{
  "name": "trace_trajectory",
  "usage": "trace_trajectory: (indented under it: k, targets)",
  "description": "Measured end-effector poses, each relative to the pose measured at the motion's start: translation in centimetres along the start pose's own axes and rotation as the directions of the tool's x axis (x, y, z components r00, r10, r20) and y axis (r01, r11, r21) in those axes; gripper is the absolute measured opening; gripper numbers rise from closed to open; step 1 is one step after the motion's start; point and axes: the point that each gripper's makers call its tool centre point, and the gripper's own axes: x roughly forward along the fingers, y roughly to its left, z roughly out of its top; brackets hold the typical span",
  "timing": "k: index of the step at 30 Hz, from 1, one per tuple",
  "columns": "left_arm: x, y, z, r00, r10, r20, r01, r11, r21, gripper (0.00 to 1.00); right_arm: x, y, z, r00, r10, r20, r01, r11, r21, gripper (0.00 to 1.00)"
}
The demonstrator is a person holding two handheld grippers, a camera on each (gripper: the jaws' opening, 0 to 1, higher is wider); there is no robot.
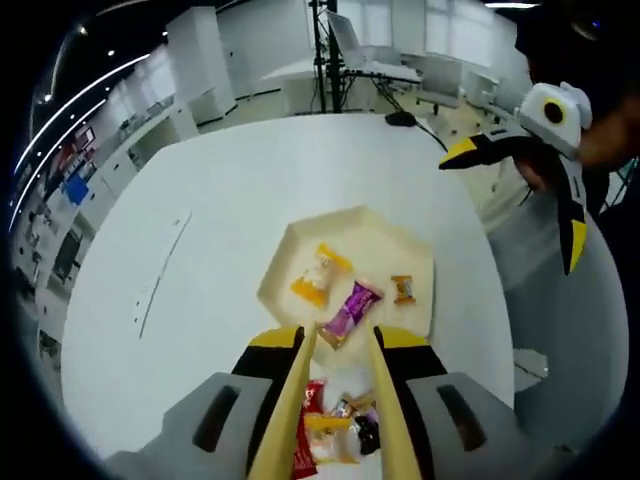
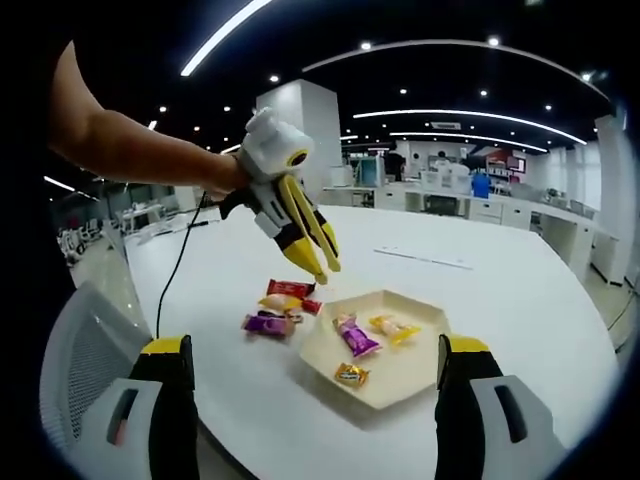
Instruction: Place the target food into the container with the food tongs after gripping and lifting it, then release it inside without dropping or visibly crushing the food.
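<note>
Three candies (image 2: pixel 357 335) in tray (image 2: pixel 400 395), left tongs (image 1: pixel 340 400) narrow, right jaws wide, tips cut off.

— From where is the scene being viewed in the left gripper view?

— It is being viewed from above, looking steeply down along the left gripper (image 1: pixel 340 345), close over the white table (image 1: pixel 200 260) and the tray (image 1: pixel 300 240).

— And in the right gripper view?

— The table (image 2: pixel 520 290) is being looked across from lower and farther back, between wide-set jaws. The tray (image 2: pixel 395 390), the loose sweets (image 2: pixel 275 310) beside it and the left gripper (image 2: pixel 325 265) are being shared by both views.
</note>
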Motion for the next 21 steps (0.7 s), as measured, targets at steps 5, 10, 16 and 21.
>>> trace_trajectory:
  k: [5, 10, 16, 21]
  targets:
    - [-0.9, -1.1, -1.2, 0.999, 0.007, 0.035, -0.005, 0.999, -0.04, 0.24, 0.0, -0.2, 0.0, 1.0, -0.007, 0.0, 0.007, 1.0, 0.011, 0.99]
    - [-2.2, -2.0, -3.0, 0.998, 0.028, 0.051, -0.025, 0.998, -0.063, 0.24, 0.1, 0.2, -0.1, 1.0, 0.004, -0.006, -0.004, 1.0, -0.007, 0.99]
    - [-3.5, -1.7, -4.6, 0.997, 0.06, 0.055, -0.057, 0.996, -0.063, 0.24, 0.1, 0.4, -0.2, 1.0, 0.012, -0.01, -0.012, 1.0, -0.006, 0.99]
    - [-4.8, -1.8, -5.9, 0.994, 0.087, 0.066, -0.082, 0.993, -0.082, 0.24, 0.2, 0.3, -0.3, 1.0, 0.013, -0.018, -0.013, 1.0, -0.006, 0.99]
